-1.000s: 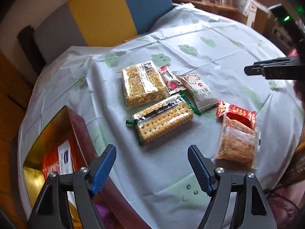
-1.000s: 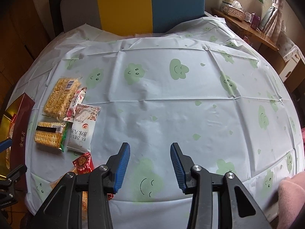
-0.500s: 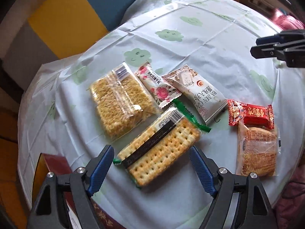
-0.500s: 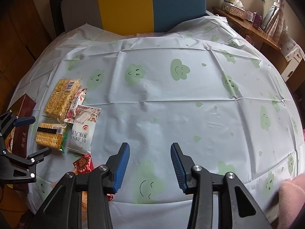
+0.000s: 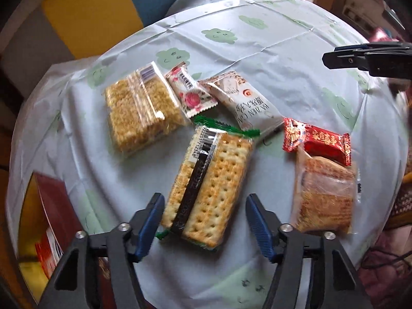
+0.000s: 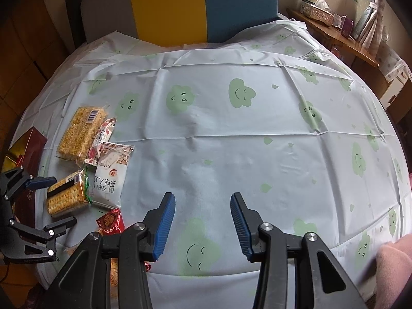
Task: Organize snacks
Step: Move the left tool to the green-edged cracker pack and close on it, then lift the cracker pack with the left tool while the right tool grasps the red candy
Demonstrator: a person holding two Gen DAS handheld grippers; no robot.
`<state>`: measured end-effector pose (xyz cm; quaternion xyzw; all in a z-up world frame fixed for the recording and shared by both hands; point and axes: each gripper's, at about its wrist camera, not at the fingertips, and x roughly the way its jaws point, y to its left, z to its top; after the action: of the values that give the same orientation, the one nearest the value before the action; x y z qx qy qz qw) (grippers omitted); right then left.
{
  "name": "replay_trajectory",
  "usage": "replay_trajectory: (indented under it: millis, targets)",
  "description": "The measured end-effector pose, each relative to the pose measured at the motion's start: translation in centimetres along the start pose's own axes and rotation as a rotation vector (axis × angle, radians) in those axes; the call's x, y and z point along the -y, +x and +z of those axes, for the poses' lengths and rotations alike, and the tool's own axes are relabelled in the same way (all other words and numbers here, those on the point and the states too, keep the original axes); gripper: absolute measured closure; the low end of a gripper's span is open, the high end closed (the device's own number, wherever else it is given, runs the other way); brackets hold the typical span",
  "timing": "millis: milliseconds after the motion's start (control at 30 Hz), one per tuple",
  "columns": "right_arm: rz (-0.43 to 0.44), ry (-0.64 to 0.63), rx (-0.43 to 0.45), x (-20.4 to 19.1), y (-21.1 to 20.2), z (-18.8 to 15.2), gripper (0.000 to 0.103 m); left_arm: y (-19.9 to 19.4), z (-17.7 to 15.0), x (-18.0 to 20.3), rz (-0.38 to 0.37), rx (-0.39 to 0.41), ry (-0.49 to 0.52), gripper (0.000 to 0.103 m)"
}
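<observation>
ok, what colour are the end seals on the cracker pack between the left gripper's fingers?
Green, on the cracker pack; clearest in the left wrist view.

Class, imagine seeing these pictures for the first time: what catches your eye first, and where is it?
A cracker packet lies between the open fingers of the left gripper, low in its view. Other snacks cluster behind it on the cloud-patterned tablecloth, and the right gripper hovers open above bare cloth.
</observation>
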<state>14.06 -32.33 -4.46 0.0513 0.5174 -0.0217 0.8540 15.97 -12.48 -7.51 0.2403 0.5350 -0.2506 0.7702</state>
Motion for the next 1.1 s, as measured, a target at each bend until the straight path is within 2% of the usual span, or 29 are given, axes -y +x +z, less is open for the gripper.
replay_trajectory:
  millis: [100,500,600,733,867,967,1100]
  targets:
    - [-0.004,0.003,0.0,0.1,0.0,0.0,0.058,-0.7,-1.4,0.4,-0.011,-0.001,-0.09,0.053]
    - [-0.022,0.02,0.001,0.2,0.0,-0.1,0.058,-2.5,-7.0,3.2,0.039,0.066,-0.273,0.053]
    - [-0.002,0.014,0.004,0.0,-0.1,-0.1,0.058,-3.0,-7.7,3.7,0.052,0.096,-0.274,0.052]
    - [0.051,-0.02,0.004,-0.9,-0.2,-0.2,0.058,-2.5,-7.1,3.2,0.048,0.111,-0.268,0.048]
    - [0.097,-0.064,-0.02,-2.0,0.2,-0.4,0.058,-1.8,-6.5,2.7,0.082,0.146,-0.273,0.035]
    - [0.16,-0.116,-0.036,-3.3,0.3,-0.7,0.058,-1.6,-6.8,2.2,0.053,0.192,-0.306,0.037]
    - [0.154,-0.191,-0.04,-5.0,0.5,-1.4,0.058,-1.9,-7.8,2.9,0.071,0.258,-0.29,0.045]
